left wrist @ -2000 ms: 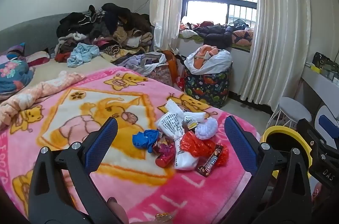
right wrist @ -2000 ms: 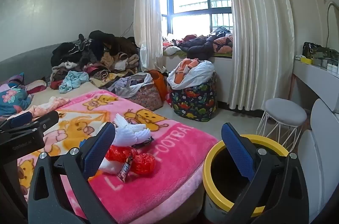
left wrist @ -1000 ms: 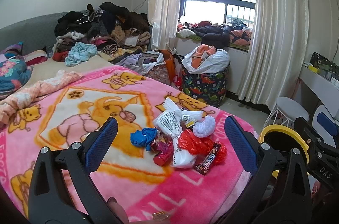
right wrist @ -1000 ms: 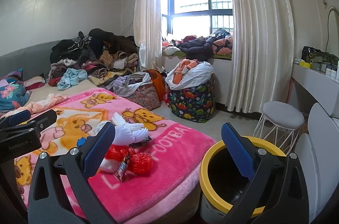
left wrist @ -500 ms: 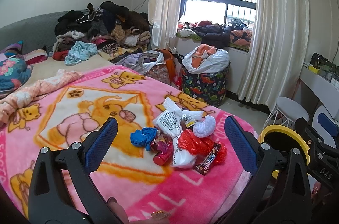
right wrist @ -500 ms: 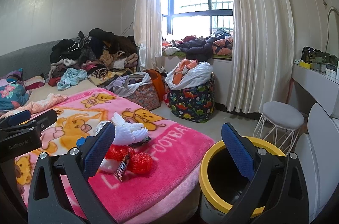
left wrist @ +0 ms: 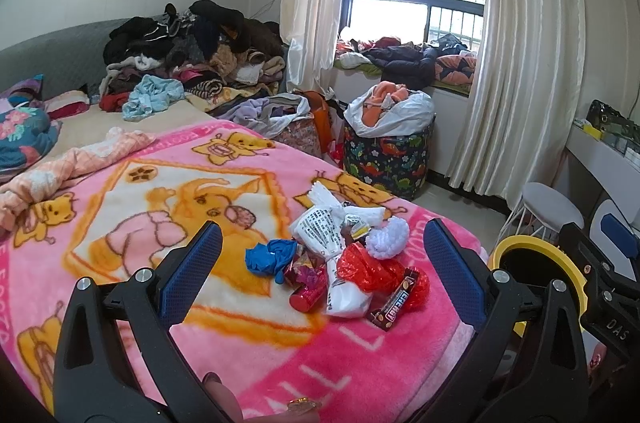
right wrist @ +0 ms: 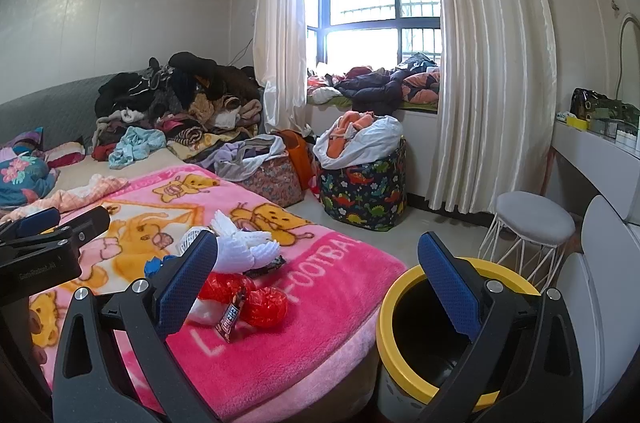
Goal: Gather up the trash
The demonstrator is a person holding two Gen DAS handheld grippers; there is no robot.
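My left claw (left wrist: 322, 265) spread wide, trash pile (left wrist: 340, 259) just ahead between its fingers, my right claw (right wrist: 318, 269) spread, bin (right wrist: 404, 293) below it.

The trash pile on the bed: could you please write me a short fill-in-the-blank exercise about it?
1. The trash pile lies on a ____ blanket with cartoon bears.
2. The bin beside the bed has a ____ rim.
3. Both the left gripper and the right gripper are ____.

Missing words: pink; yellow; open
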